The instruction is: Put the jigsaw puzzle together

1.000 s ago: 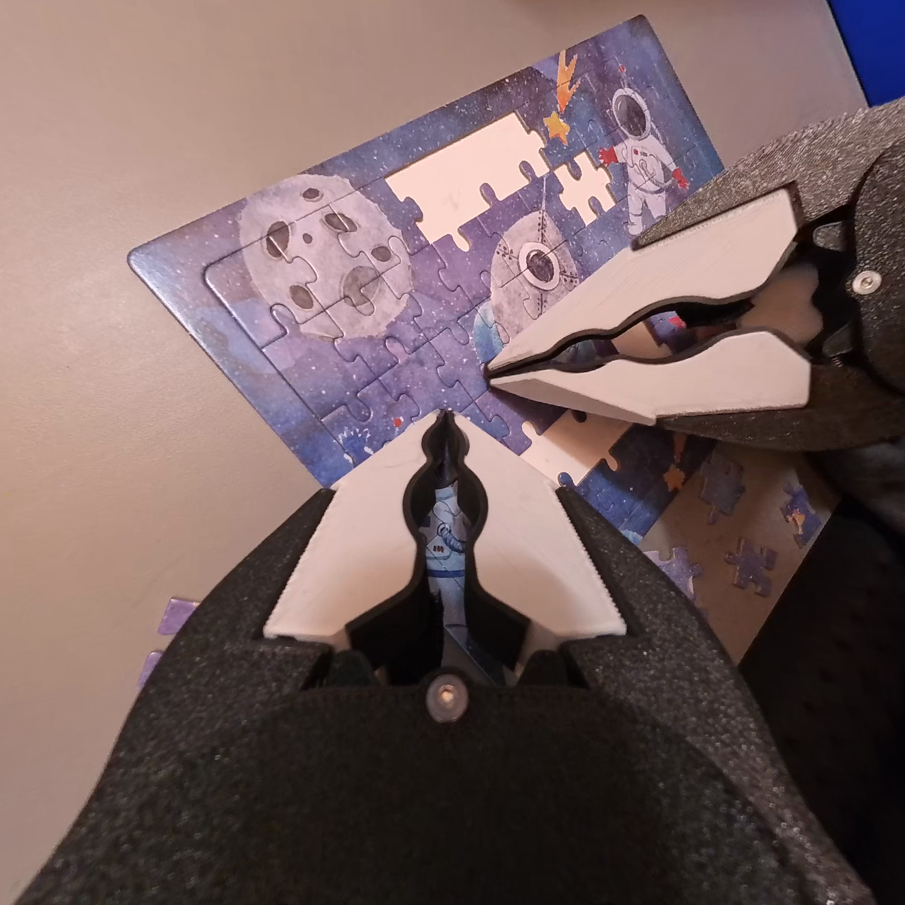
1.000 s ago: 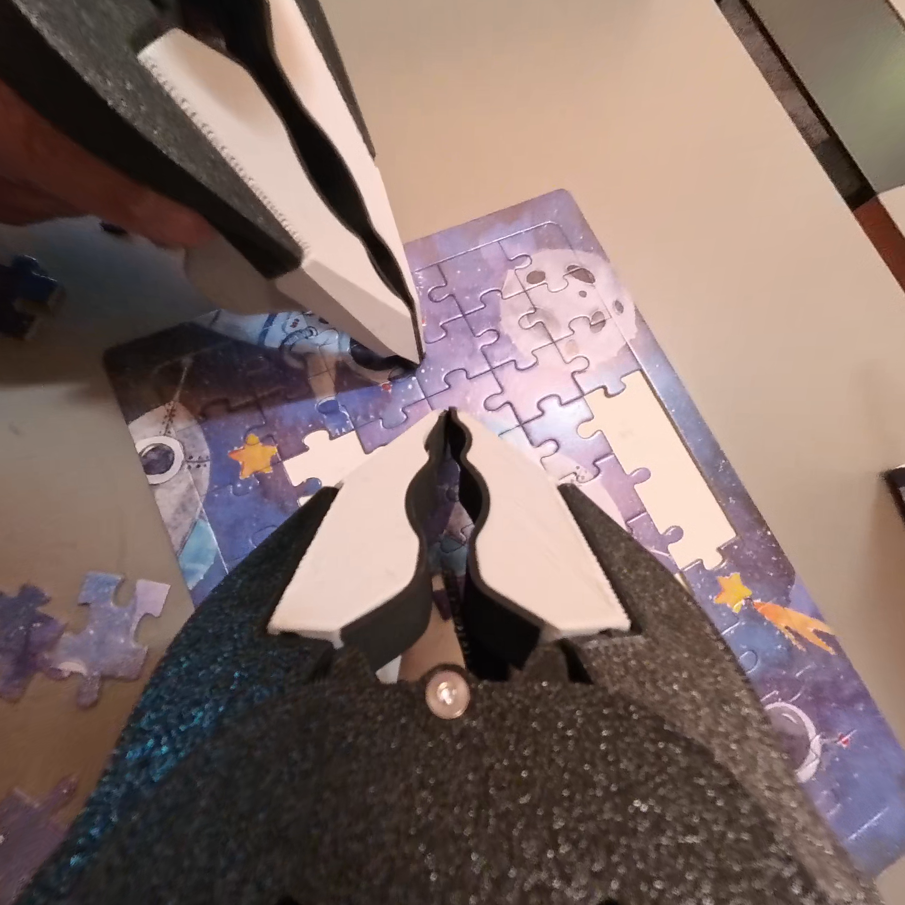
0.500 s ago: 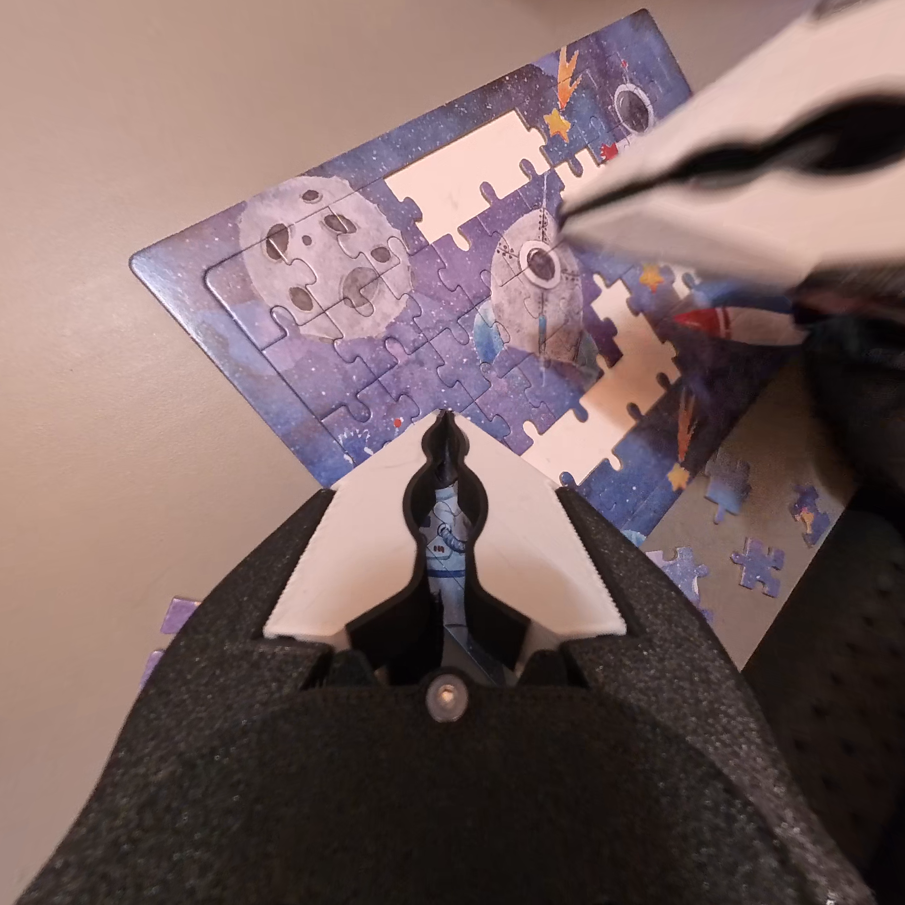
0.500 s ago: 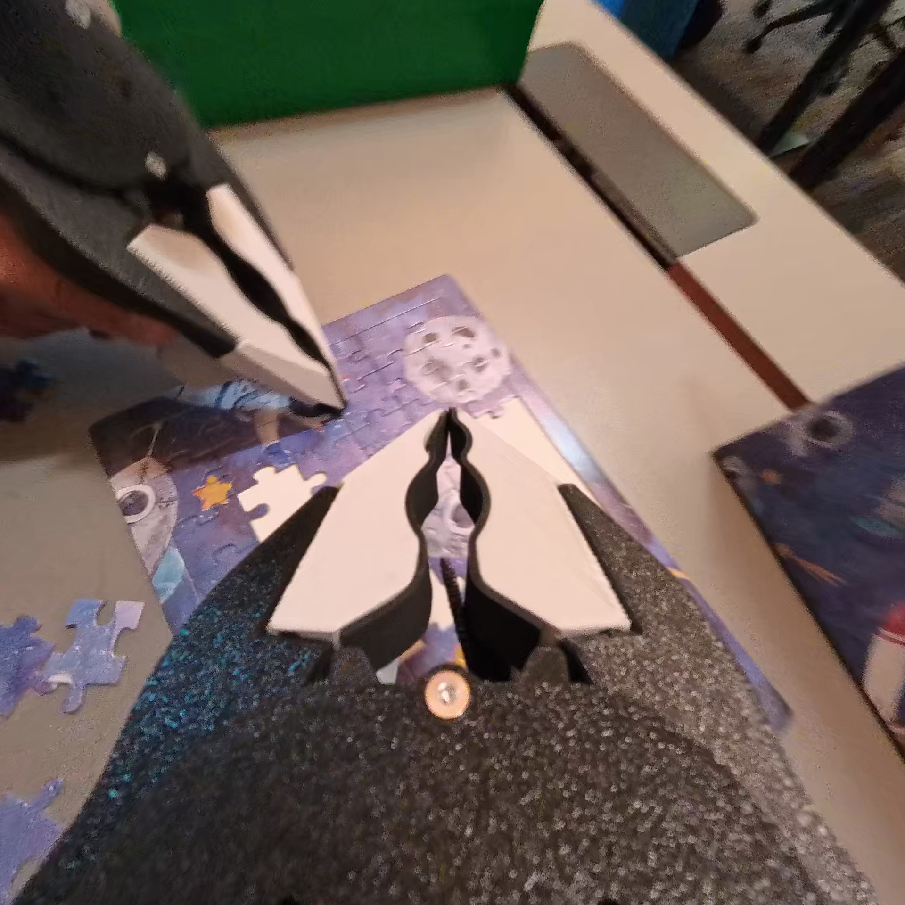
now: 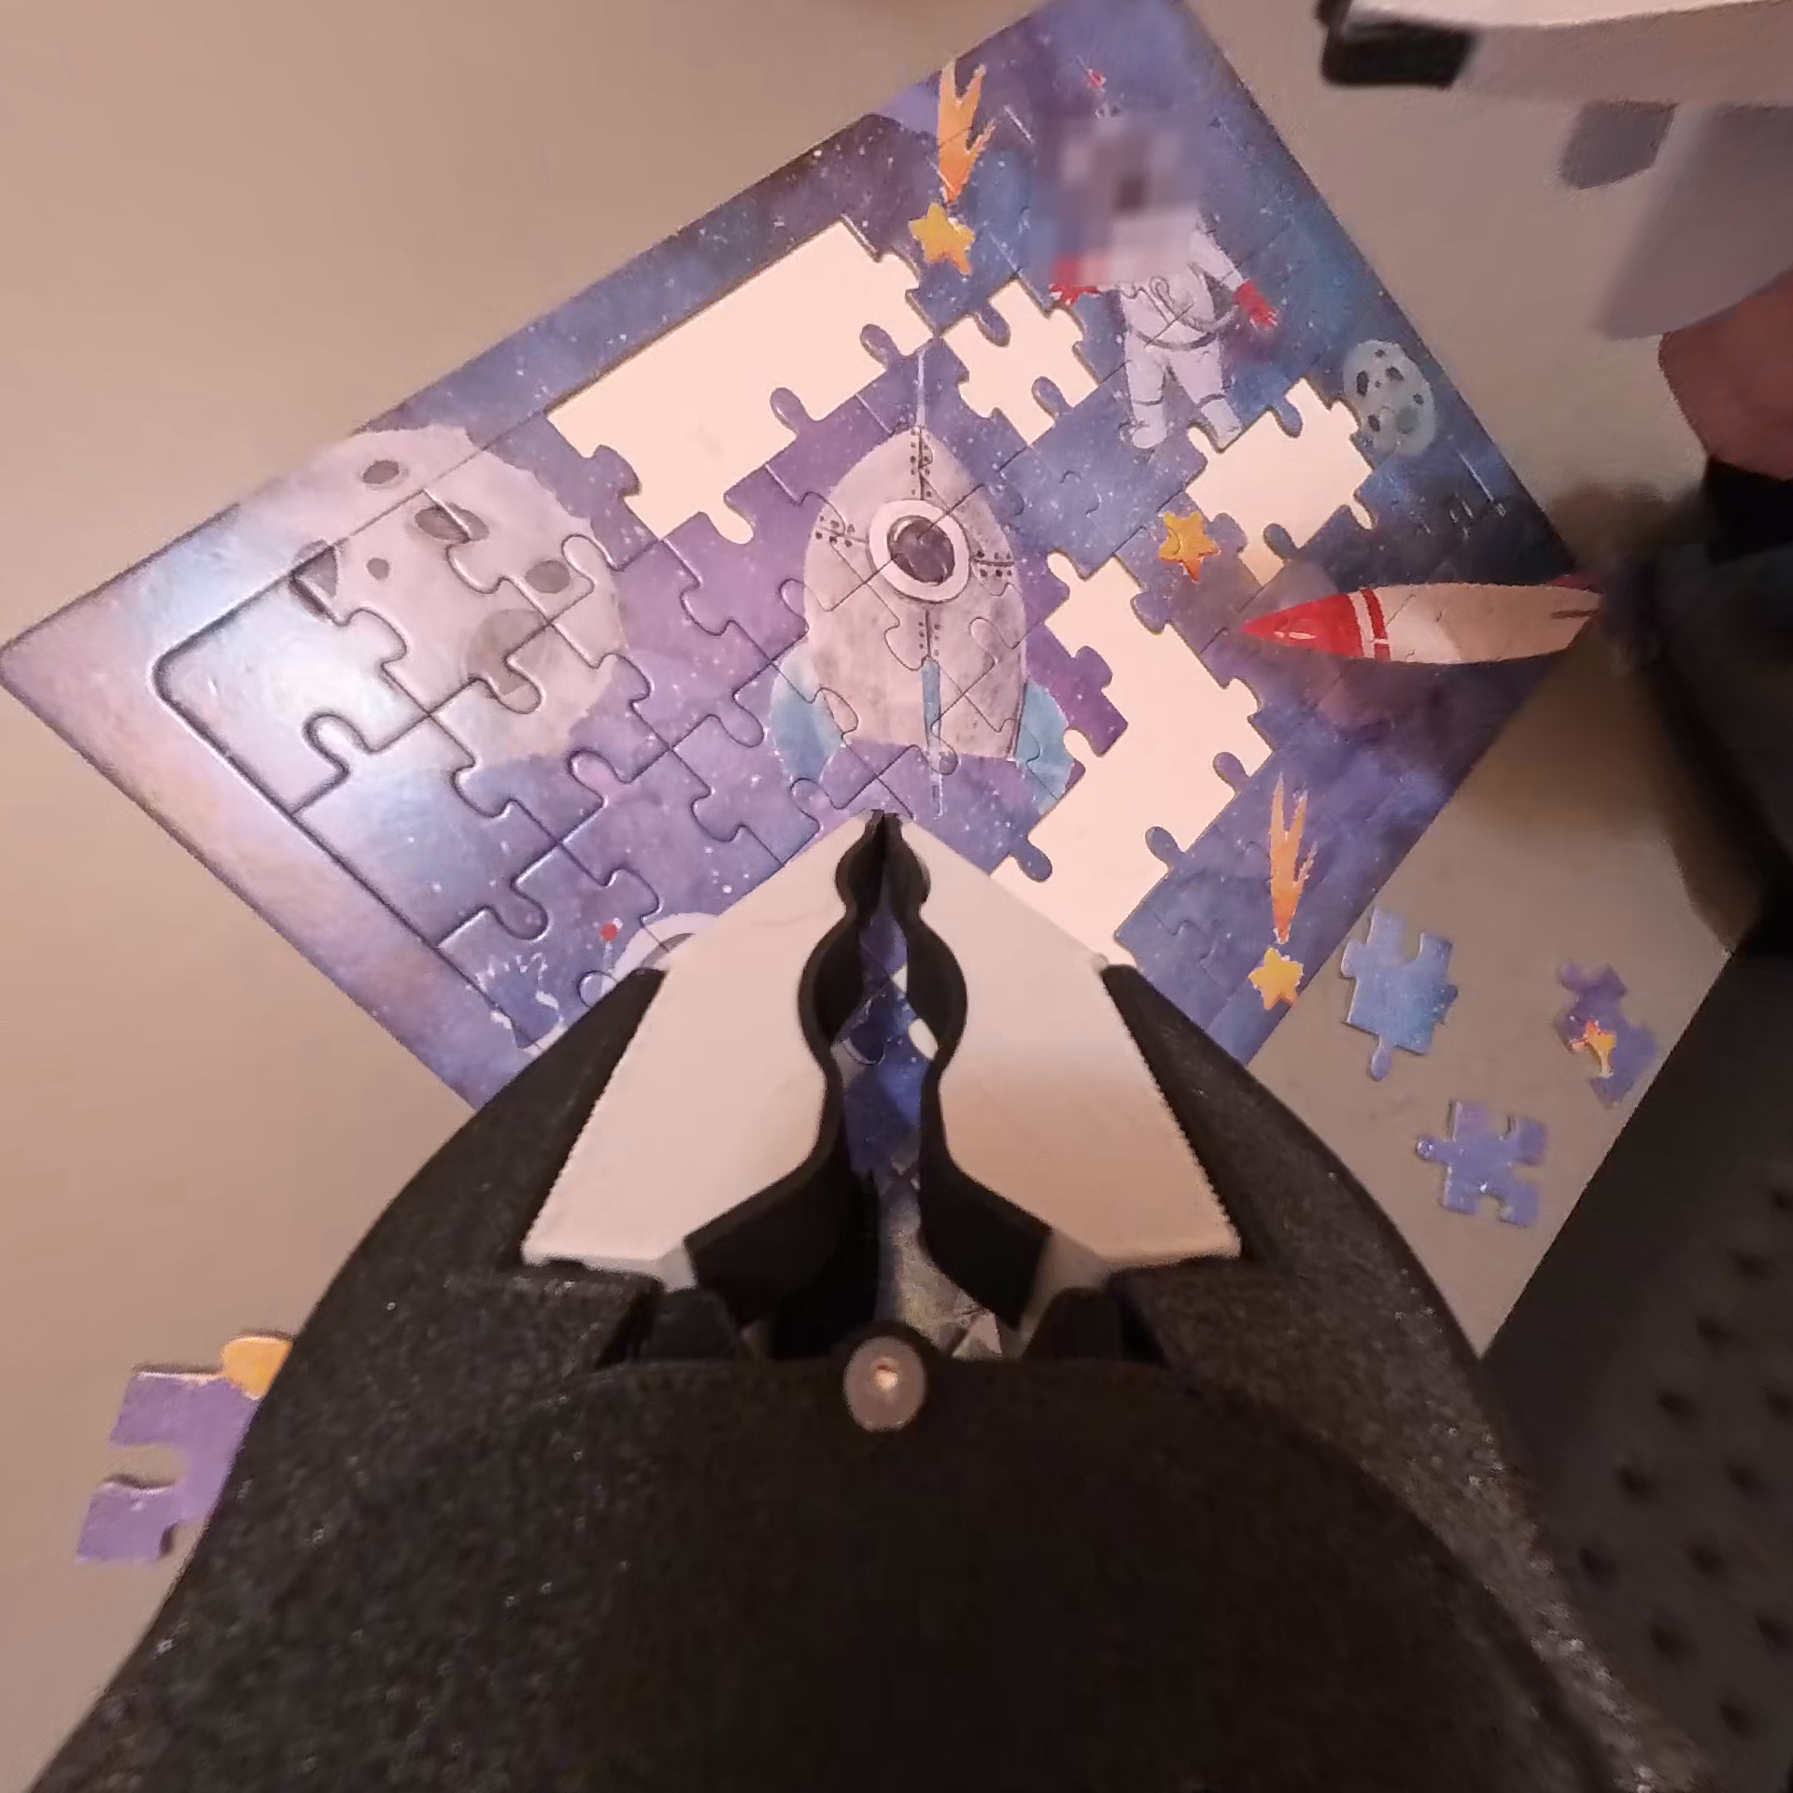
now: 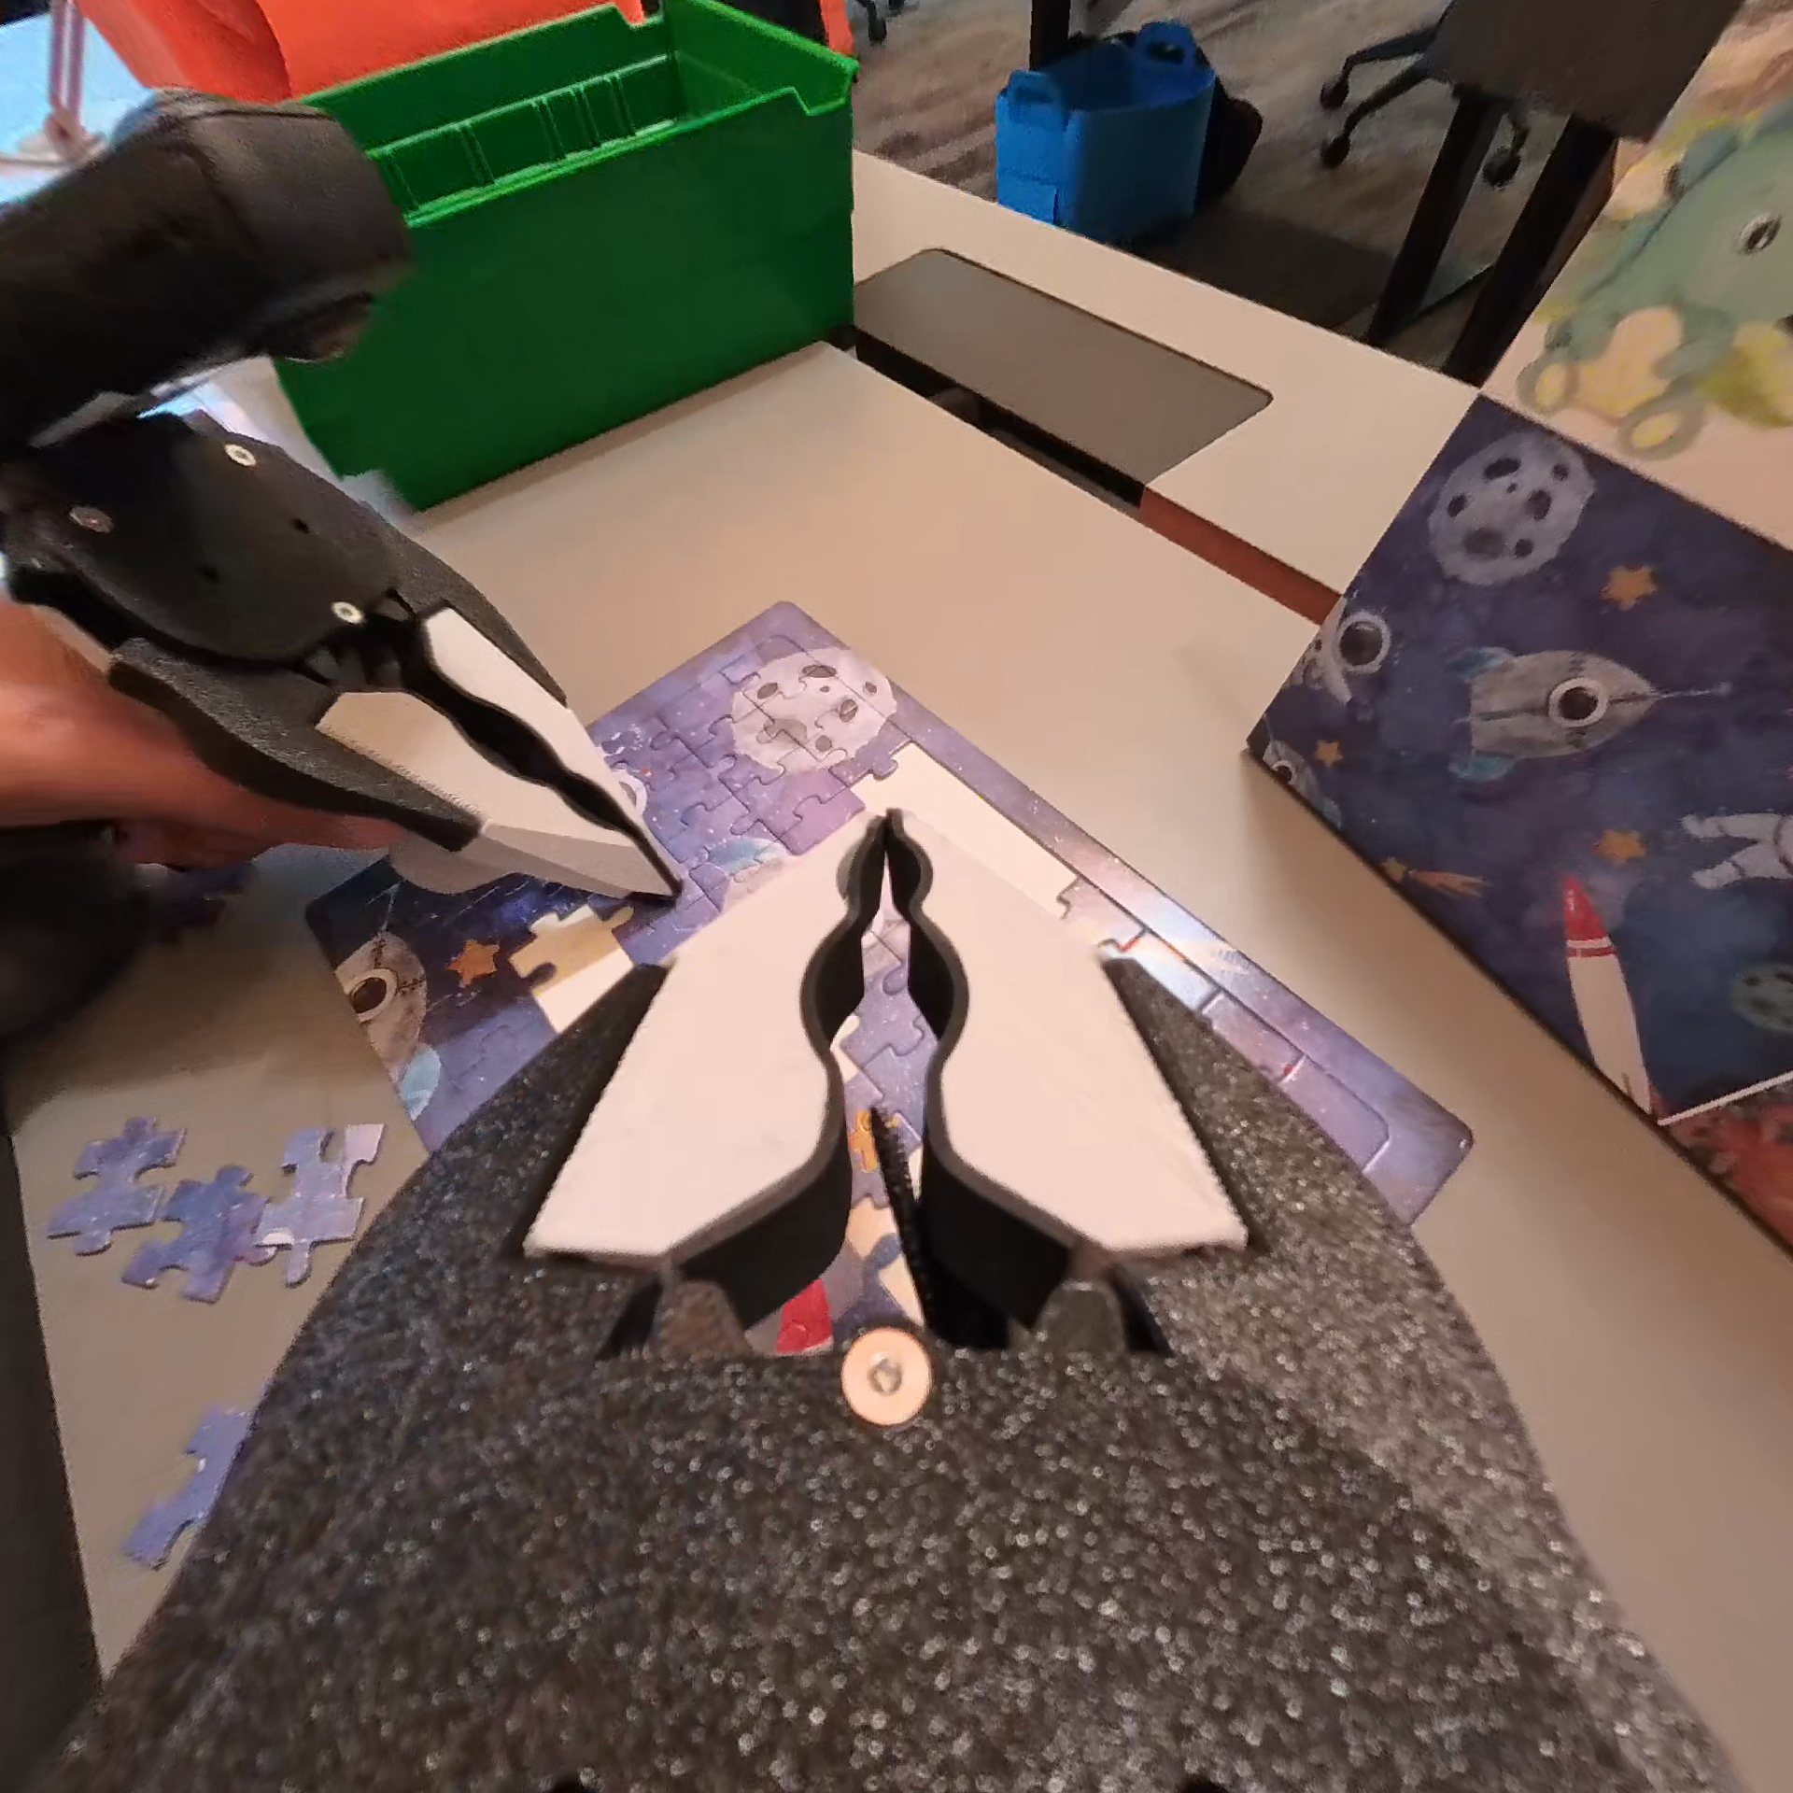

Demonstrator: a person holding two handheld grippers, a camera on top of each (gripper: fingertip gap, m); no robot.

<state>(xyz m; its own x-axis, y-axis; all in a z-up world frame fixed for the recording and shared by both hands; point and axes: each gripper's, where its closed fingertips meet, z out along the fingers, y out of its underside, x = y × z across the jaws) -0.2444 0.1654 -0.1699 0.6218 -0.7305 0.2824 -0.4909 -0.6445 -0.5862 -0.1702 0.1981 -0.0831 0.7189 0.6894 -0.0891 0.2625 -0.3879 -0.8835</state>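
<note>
— Where do our tools stand?

— Our left tool (image 5: 881, 825) has its jaws pressed together with nothing between them, and its tip rests on the jigsaw puzzle (image 5: 621, 679), on the placed pieces just below the grey rocket. From the right wrist view we see that same left tool (image 6: 660, 885) angled down, tip touching the puzzle surface, a hand behind it.

— And the right one?

— Our right tool (image 6: 888, 825) is closed too, tips meeting, holding nothing. It hovers above the puzzle, apart from the left tool's tip.

— Where does the puzzle lie?

— Flat in its frame on the beige tabletop (image 6: 873, 543), partly assembled. The moon corner is filled; white bare gaps (image 5: 737, 388) remain along the upper edge and beside the red-and-white rocket.

— Loose pieces?

— We see three loose pieces (image 5: 1397, 990) on the tabletop just off the puzzle's lower right corner, and another piece (image 5: 165, 1455) near the left tool's body. The right wrist view shows a small cluster of pieces (image 6: 213, 1222) on the tabletop left of the frame.

— Farther out?

— A green bin (image 6: 602, 252) stands beyond the puzzle, and the puzzle box (image 6: 1572, 737), printed with the same space picture, sits to the right.
</note>
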